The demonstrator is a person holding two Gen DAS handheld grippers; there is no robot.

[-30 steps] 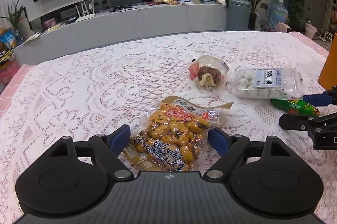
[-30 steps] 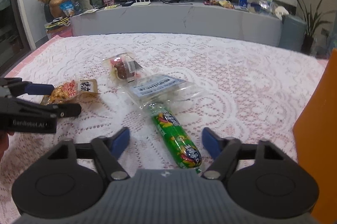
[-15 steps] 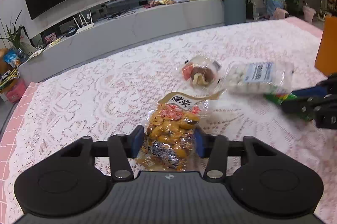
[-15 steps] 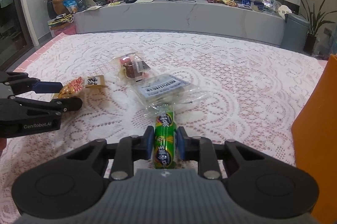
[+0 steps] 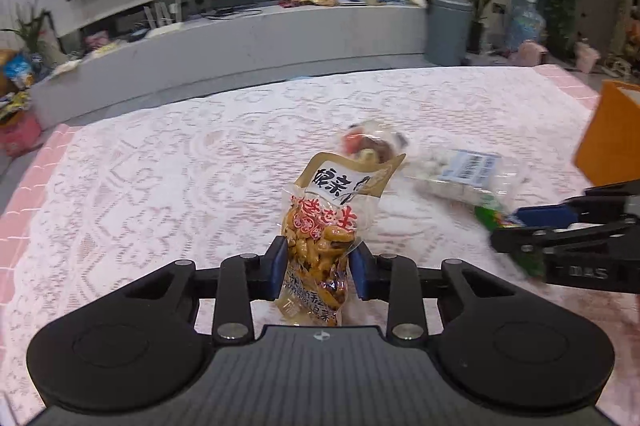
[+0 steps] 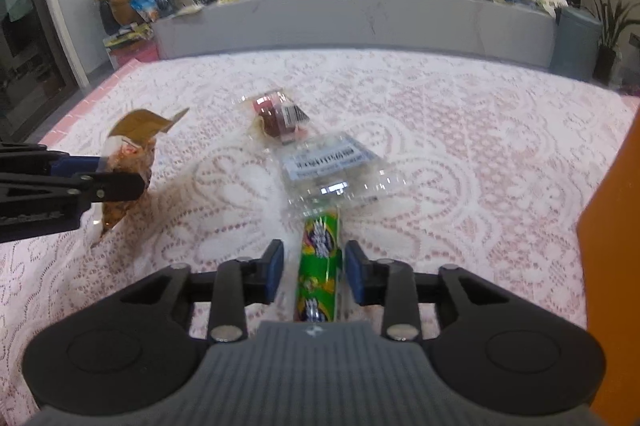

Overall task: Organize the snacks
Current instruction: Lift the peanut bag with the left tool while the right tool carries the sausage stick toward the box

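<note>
Far left, the left gripper (image 5: 318, 268) has the yellow snack bag (image 5: 320, 238) pinched between its blue pads, and the bag is now up off the lace tablecloth (image 5: 160, 186), standing near upright with its tan header flap on top. Half a second ago it was squeezed but still low on the cloth; a second ago it lay flat with the fingers spread wide on either side. In the right wrist view the bag (image 6: 128, 162) hangs from the left gripper (image 6: 120, 174) above its own shadow, well left of the clear packet.

That clear packet (image 6: 332, 170), the one with the white barcode label, is the landmark in the middle of the cloth. It lies flat and has not budged through all three moments. Just behind it on the left, the small red-and-brown wrapped snack (image 6: 278, 116) also stays put.

Just in front of the clear packet, the green tube snack (image 6: 320, 262) sits between the fingers of the right gripper (image 6: 314, 274). The right pad touches it, while a sliver of cloth shows at the left pad, so I cannot tell whether the grip is firm; half a second ago both pads pressed it. Its far end touches the packet's near edge.

Far right of the packet, the orange box (image 6: 616, 226) fills the edge.
</note>
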